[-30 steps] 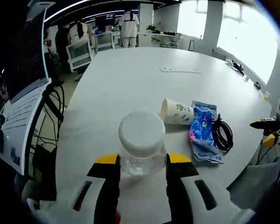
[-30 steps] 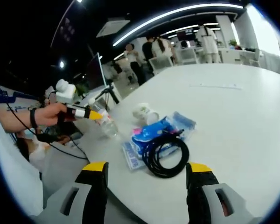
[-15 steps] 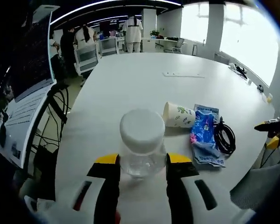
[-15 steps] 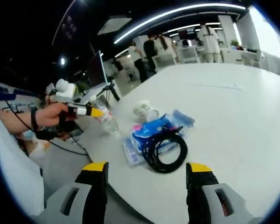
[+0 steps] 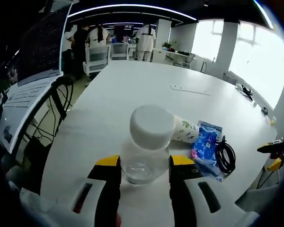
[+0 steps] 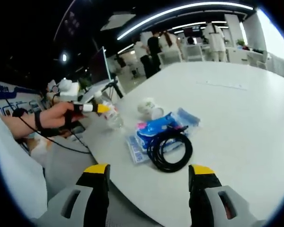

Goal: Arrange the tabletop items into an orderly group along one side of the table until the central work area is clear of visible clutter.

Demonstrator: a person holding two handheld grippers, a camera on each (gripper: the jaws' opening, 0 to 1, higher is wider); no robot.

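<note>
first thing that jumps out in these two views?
The clear bottle with a white cap, clamped between the left gripper jaws close to the camera. Beyond it, near the white table edge, a small cluster: a paper cup on its side, blue packets and a coiled black cable. The right gripper hangs open in front of the cluster.

The clear bottle point(image 5: 147, 149) hides part of the paper cup point(image 5: 185, 131) behind it. In the right gripper view that bottle point(image 6: 112, 116) is blurred, its grip unreadable.
</note>
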